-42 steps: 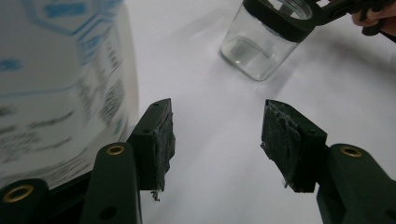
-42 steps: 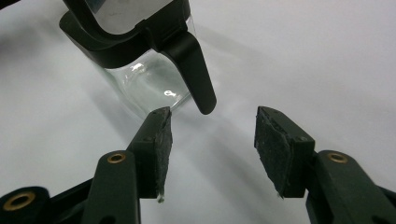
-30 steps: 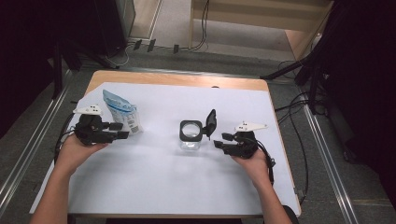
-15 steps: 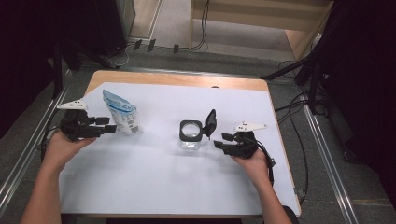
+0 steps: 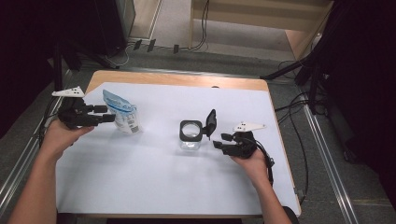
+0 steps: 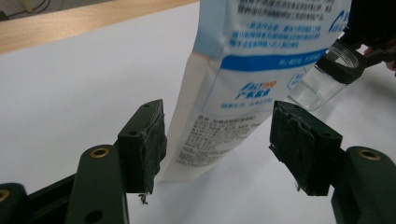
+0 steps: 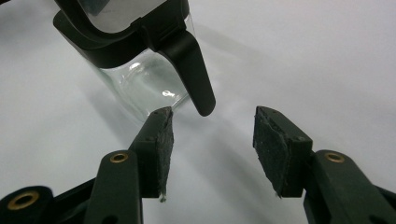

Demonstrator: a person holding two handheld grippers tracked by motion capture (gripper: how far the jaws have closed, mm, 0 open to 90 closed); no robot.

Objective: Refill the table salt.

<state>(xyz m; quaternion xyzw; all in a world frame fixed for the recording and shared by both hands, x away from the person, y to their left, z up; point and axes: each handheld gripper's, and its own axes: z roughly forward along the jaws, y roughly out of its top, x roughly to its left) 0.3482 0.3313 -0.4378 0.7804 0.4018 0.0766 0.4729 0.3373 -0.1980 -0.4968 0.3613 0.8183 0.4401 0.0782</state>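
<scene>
The left gripper (image 5: 108, 113), at nine o'clock on the white table (image 5: 154, 186), has just been opening its jaws. They stand wide and touch nothing, with the white and blue plastic pouch (image 5: 122, 112) standing just in front. The right gripper (image 5: 221, 140), at three o'clock, is partly open and empty too. The small clear glass jar (image 5: 190, 136) with its black flip lid (image 5: 211, 123) up stands in the middle, just beside it.
</scene>
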